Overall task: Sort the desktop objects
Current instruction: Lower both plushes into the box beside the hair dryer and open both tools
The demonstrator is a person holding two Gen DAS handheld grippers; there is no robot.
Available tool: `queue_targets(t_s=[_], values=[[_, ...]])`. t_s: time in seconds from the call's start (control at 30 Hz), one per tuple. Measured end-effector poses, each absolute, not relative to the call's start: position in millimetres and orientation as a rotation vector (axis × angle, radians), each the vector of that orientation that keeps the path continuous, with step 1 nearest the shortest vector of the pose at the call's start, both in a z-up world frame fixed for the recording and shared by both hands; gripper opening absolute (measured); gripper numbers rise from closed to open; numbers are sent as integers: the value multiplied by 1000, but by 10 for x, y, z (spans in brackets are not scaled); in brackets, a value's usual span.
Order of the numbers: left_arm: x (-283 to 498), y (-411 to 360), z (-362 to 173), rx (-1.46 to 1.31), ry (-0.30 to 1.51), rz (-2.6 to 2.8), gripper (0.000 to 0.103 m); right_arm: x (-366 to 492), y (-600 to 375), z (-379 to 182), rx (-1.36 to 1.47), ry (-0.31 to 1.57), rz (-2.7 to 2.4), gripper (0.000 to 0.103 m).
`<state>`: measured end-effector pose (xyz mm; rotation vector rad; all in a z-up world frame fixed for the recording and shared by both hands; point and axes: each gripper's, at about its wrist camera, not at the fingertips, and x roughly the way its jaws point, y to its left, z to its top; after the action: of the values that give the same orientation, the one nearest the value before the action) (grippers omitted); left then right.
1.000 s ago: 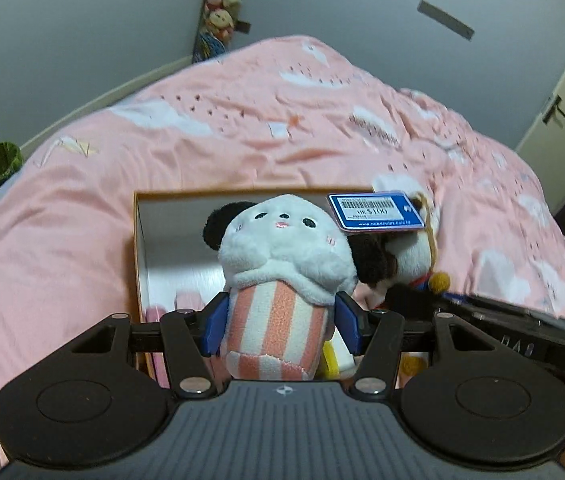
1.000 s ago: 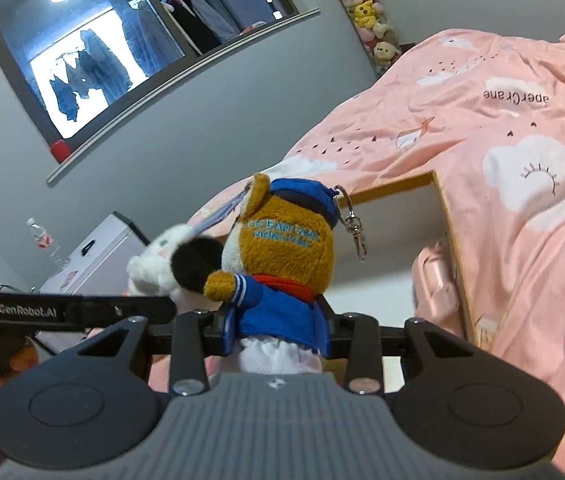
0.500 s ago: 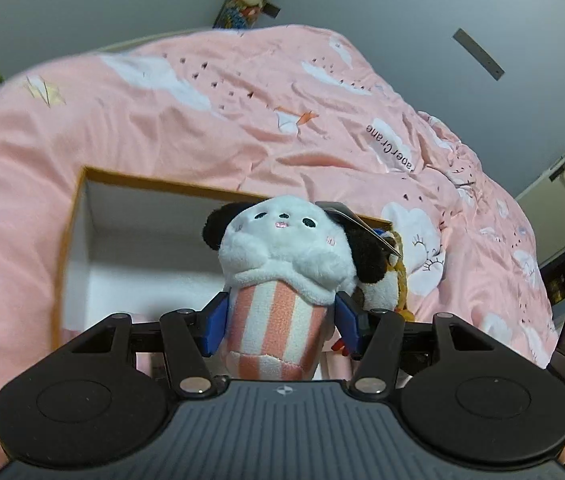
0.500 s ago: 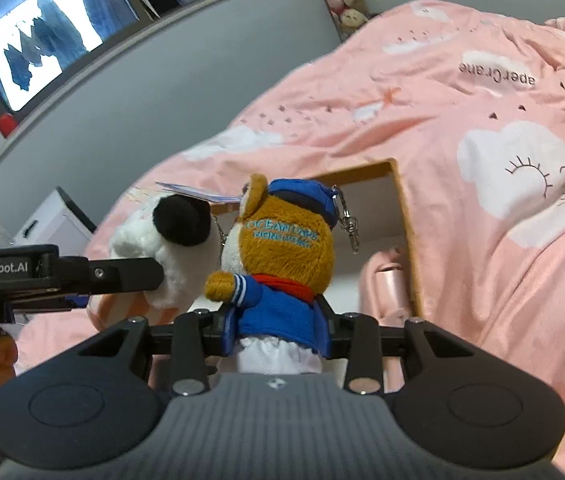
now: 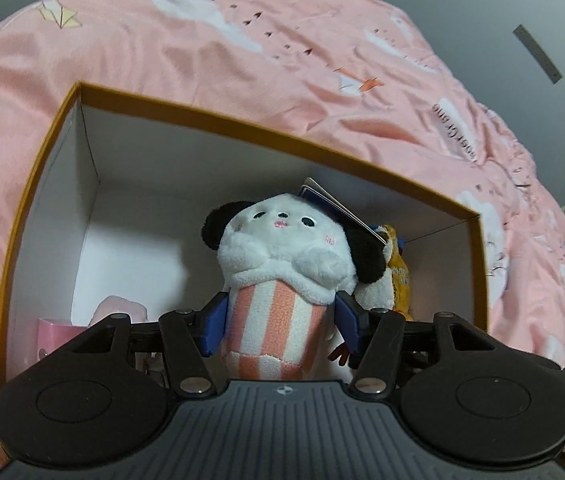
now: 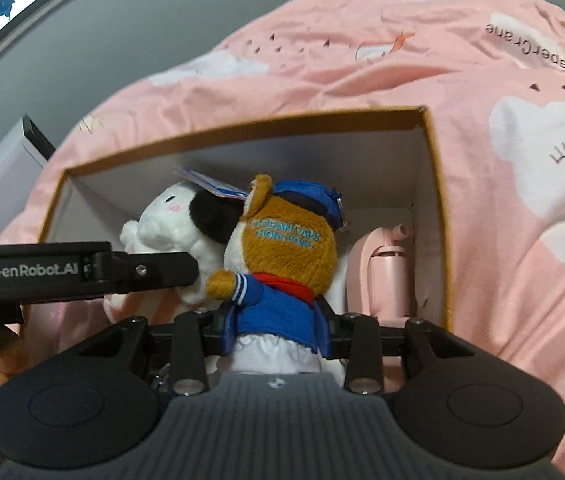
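**Two soft toys held over the open box**

The white panda plush in a pink-striped popcorn cup [image 5: 278,276] and the brown bear plush in a blue sailor suit [image 6: 282,264] look light and squashy, unlikely to break; the firm lower body seems the best hold. The left gripper [image 5: 280,322] is clamped on the striped cup, the right gripper [image 6: 278,326] on the bear's blue coat. Both hang side by side, touching, inside the mouth of the orange-rimmed white cardboard box [image 5: 130,184].

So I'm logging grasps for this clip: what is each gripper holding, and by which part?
Left gripper: panda plush, by its striped cup base. Right gripper: bear plush, by its blue jacket.
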<state>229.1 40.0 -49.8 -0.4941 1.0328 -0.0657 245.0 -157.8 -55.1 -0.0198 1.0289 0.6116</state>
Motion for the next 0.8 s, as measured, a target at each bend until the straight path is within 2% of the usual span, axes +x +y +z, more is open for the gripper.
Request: queue_targets(t_s=[0.33,0.53,0.7,0.77,0.8], values=[[2402,409,-670,-511,1131,-49,68,2461,-1401,-667,-138,1069,623,47],[2374,425,-630,-477,1153,-95,71,2346,-1421,-572,-197,1033,669,58],[2260,428,-455,-430,1116,-132,72,2221,-1498,-428,-242,987,689,56],[2203,423,-379,-393,1106,-150,65,2191,-1524,-402,-260,981,686,51],[2181,425,-352,-387,1101,-152,57,2182,-1529,-399,-265,979,684,44]])
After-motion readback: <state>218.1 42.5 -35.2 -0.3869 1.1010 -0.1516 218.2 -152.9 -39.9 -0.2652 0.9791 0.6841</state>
